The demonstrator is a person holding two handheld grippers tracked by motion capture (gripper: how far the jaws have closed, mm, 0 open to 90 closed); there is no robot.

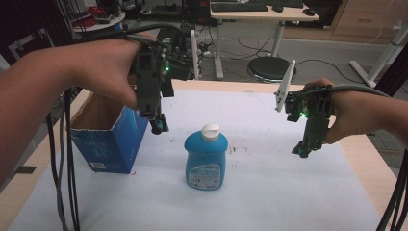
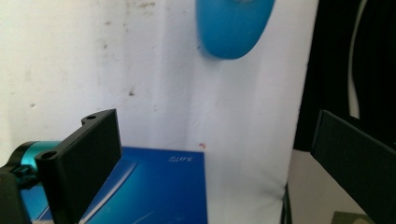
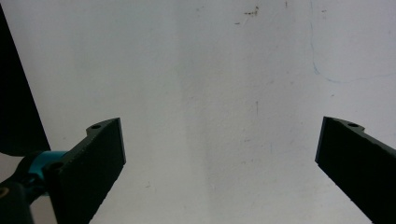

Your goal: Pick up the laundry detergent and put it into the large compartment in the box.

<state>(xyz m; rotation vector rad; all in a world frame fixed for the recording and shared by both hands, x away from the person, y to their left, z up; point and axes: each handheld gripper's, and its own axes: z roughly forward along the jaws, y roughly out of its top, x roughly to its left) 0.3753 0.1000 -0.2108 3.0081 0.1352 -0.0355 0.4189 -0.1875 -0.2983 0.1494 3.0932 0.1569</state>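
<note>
A blue bottle [image 1: 206, 161] with a white cap stands upright in the middle of the white mat [image 1: 269, 192]. Left of it is an open blue cardboard box [image 1: 109, 137]. My left gripper [image 1: 158, 124] hangs over the box's right edge, jaws wide apart and empty; in the left gripper view the gripper [image 2: 215, 154] looks down on the box [image 2: 159, 186] and the blurred bottle [image 2: 233, 25]. My right gripper [image 1: 302, 150] hovers right of the bottle, well apart from it. In the right gripper view the gripper [image 3: 219, 163] is open over bare mat [image 3: 210, 70].
The mat covers a wooden table [image 1: 358, 149]. Cables [image 1: 62, 159] trail down from the left hand at the table's left side. Behind the table are a round stool [image 1: 270, 68] and a desk [image 1: 260, 14].
</note>
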